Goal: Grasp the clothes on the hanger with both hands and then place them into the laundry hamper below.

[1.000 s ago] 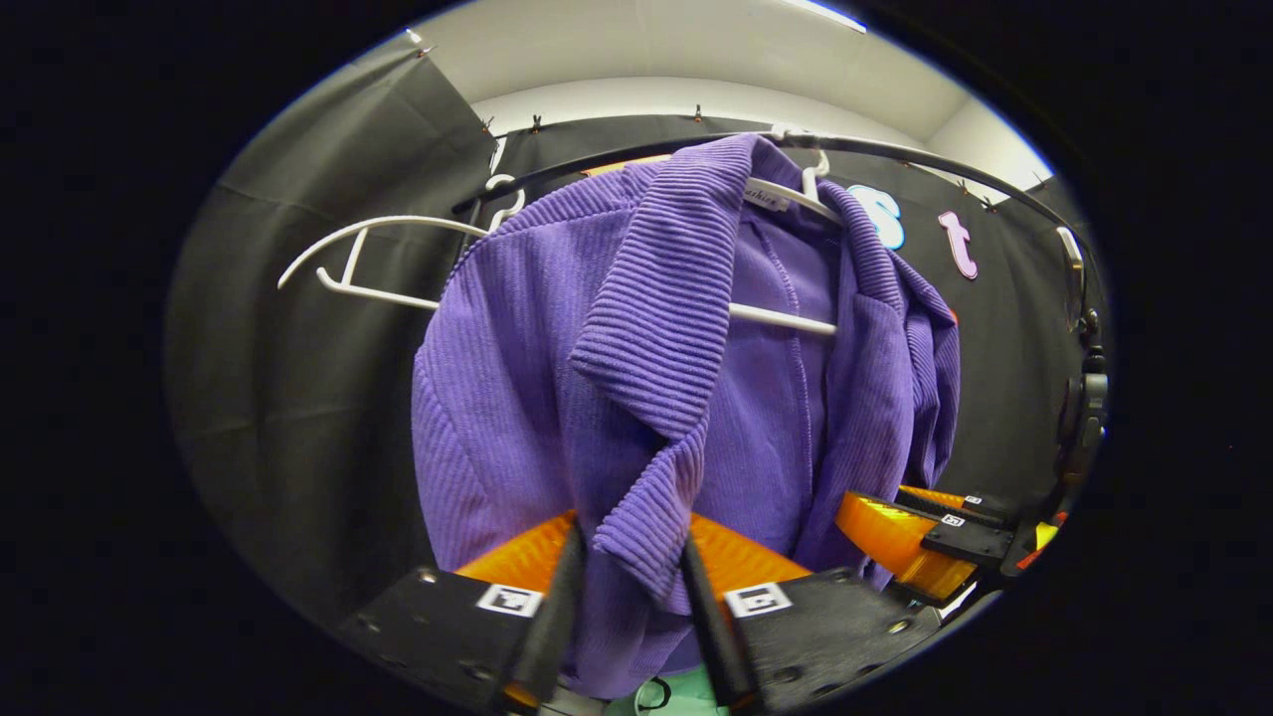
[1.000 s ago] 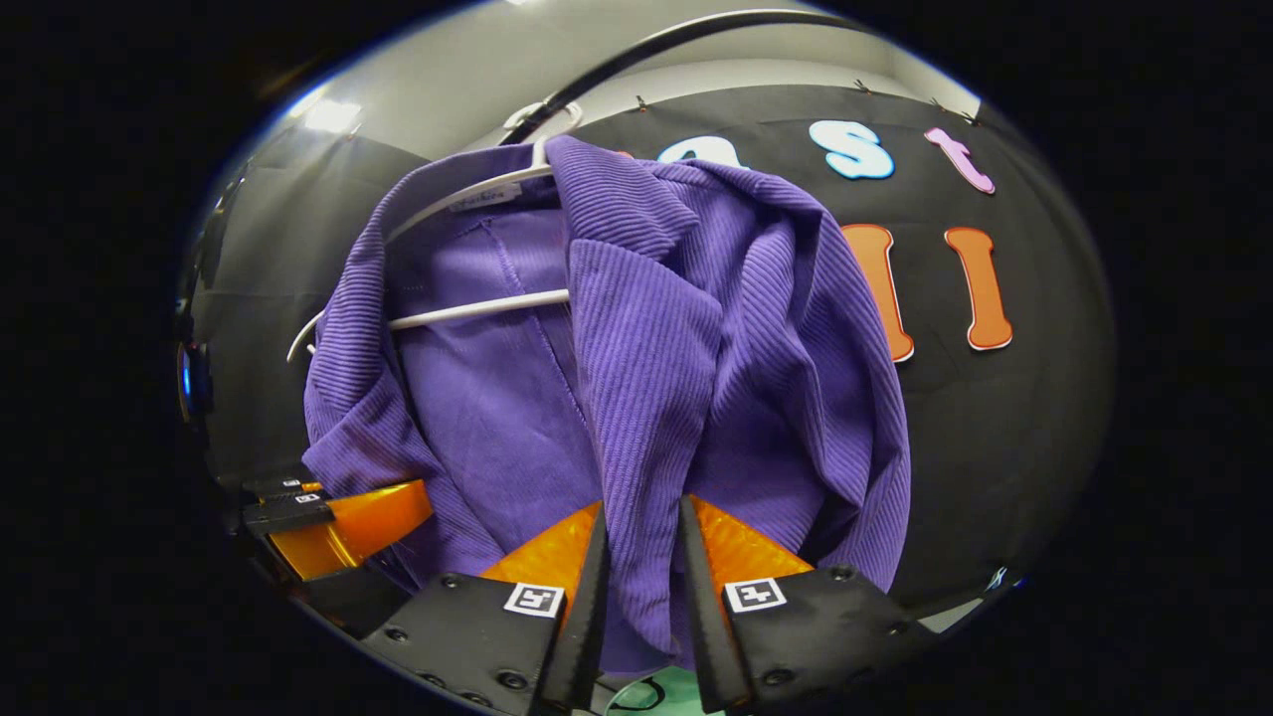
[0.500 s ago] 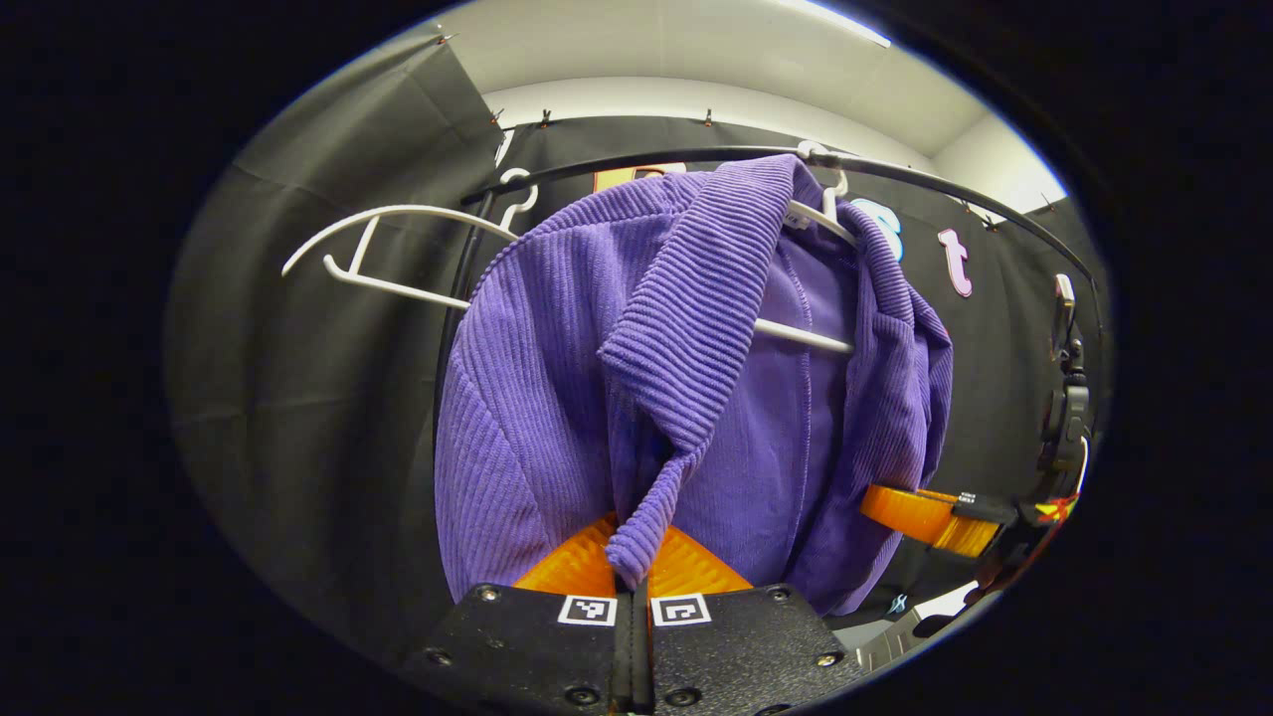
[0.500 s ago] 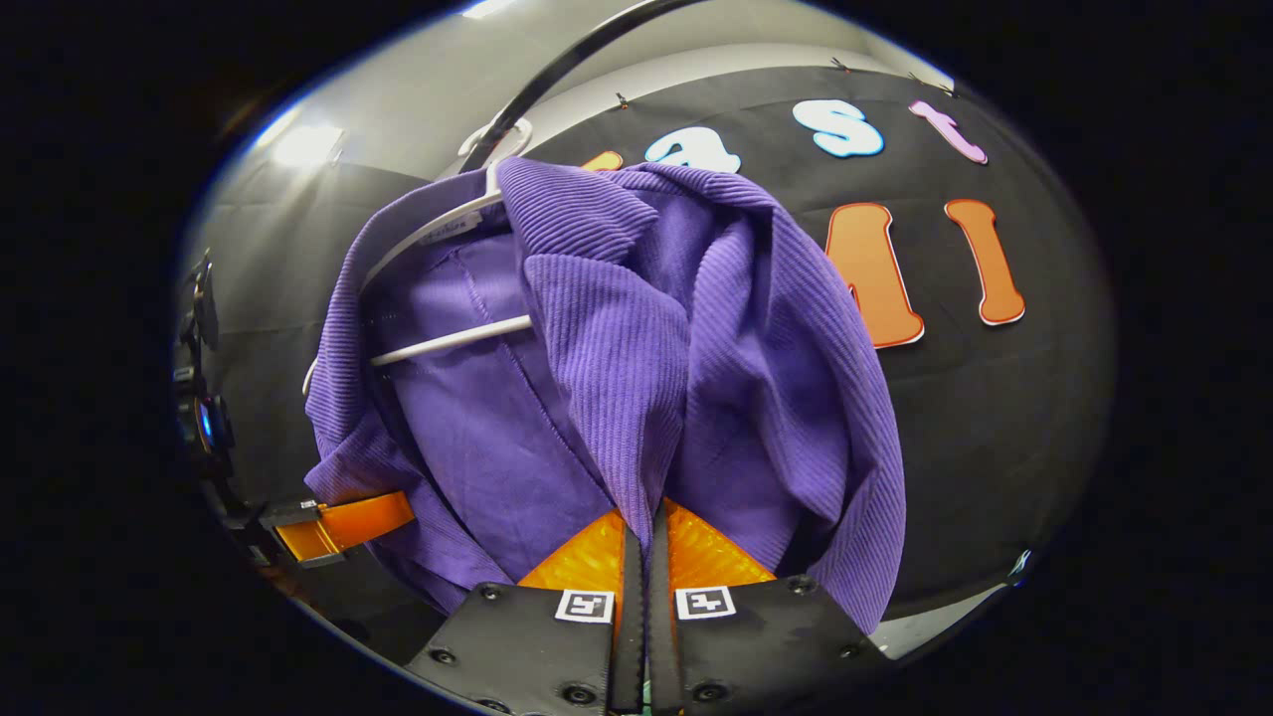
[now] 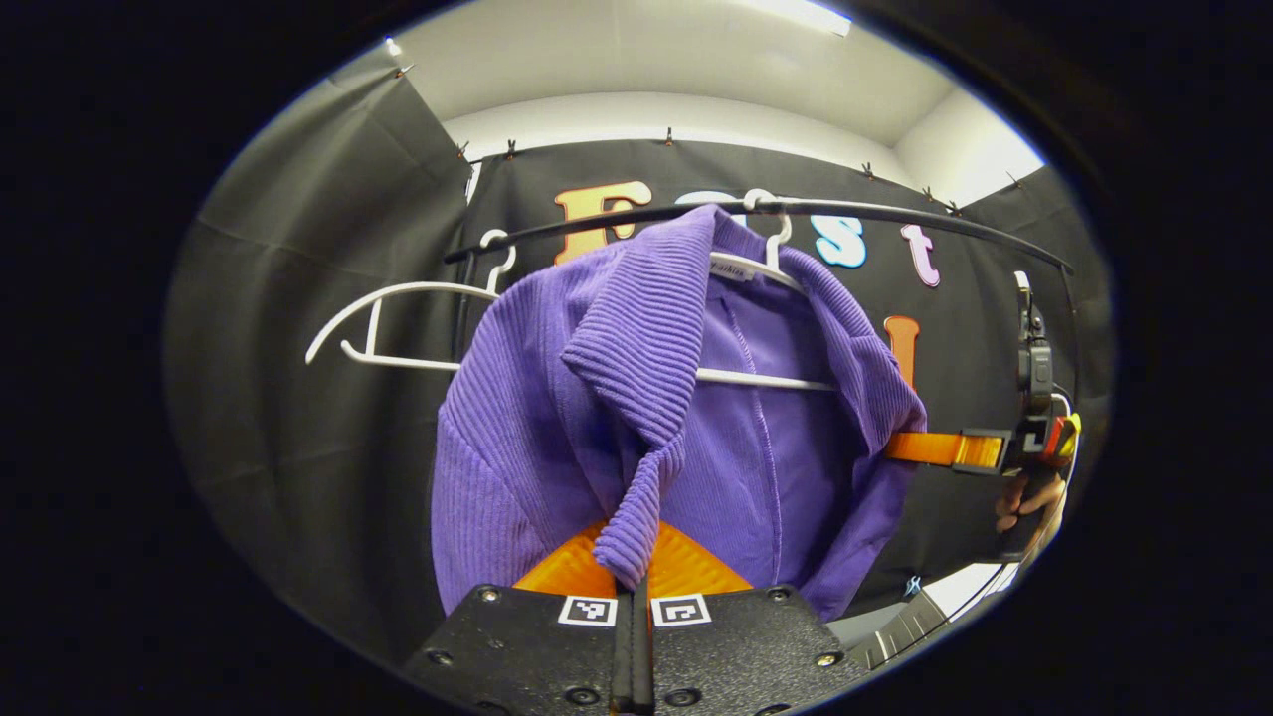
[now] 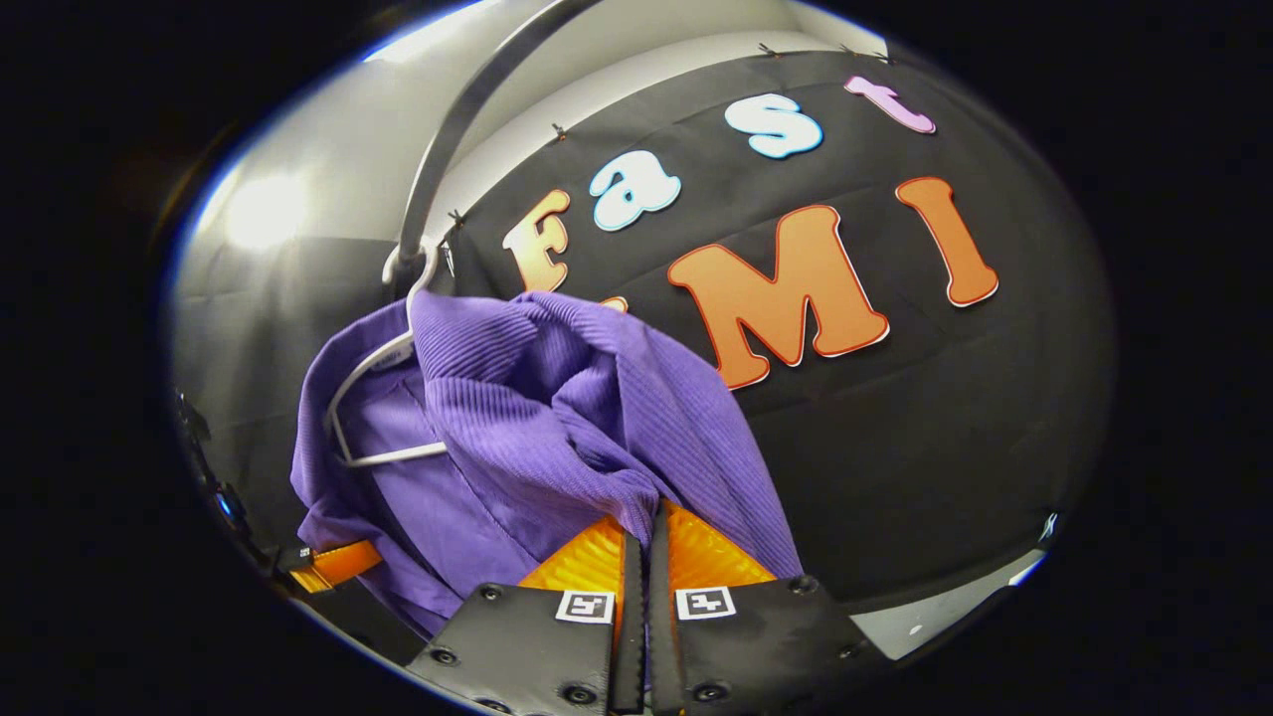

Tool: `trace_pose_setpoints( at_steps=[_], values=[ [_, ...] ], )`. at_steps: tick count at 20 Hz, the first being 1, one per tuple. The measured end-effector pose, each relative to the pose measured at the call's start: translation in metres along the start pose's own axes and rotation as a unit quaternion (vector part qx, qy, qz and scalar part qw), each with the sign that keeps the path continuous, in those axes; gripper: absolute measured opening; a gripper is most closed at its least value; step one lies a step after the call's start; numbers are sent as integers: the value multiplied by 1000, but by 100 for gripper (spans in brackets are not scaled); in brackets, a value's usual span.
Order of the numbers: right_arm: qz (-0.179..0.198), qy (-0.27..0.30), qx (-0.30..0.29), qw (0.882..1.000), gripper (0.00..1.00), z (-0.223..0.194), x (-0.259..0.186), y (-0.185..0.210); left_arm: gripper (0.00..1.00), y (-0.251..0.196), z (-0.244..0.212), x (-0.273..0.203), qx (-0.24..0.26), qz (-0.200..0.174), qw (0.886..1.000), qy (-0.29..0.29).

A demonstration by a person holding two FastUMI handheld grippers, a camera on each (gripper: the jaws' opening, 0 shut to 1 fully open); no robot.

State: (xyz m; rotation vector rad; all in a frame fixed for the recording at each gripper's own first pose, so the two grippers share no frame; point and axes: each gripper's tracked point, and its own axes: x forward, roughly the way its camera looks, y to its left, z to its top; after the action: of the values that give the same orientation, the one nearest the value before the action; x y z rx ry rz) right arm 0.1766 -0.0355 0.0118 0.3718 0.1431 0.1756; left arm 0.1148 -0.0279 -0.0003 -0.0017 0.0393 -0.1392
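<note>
Left gripper view: both tongs (image 5: 634,572) (image 6: 643,542) pinch the purple jacket (image 5: 537,418).

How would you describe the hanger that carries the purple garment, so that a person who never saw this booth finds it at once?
Start at the black rail that runs across the top of the booth. Two white hangers hook onto it; the wanted hanger is the one under the purple ribbed garment, whose front edges both the left gripper and the right gripper pinch. Its neighbour, the bare hanger, carries nothing.
</note>
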Motion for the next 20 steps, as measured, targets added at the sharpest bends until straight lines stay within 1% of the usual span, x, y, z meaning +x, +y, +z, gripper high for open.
trace_pose_setpoints(
  at_steps=[2,4,7,9,12,13,14,16,17,20],
  values=[
    [5,14,27,1000,10,12,1,-9,0,2,11,-10,0,-2,1000,-5],
    [0,15,55,998,10,32,2,-27,0,9,18,-18,8,4,1000,-9],
    [-1,9,88,996,10,64,5,-45,0,26,33,-29,31,20,999,-17],
    [9,15,114,993,10,76,7,-54,0,38,46,-34,31,30,999,-29],
    [16,25,151,988,10,88,16,-66,0,61,65,-41,29,56,997,-48],
    [18,23,166,986,2,94,17,-68,0,67,71,-42,27,64,996,-53],
    [19,20,179,984,7,103,22,-69,0,73,76,-42,26,70,996,-56],
    [20,11,186,982,7,115,28,-72,2,86,89,-40,29,87,994,-63],
    [21,9,189,982,7,120,32,-73,0,93,94,-38,31,96,993,-66],
    [30,2,203,979,7,134,37,-79,0,112,103,-32,31,114,990,-72]
  ],
)
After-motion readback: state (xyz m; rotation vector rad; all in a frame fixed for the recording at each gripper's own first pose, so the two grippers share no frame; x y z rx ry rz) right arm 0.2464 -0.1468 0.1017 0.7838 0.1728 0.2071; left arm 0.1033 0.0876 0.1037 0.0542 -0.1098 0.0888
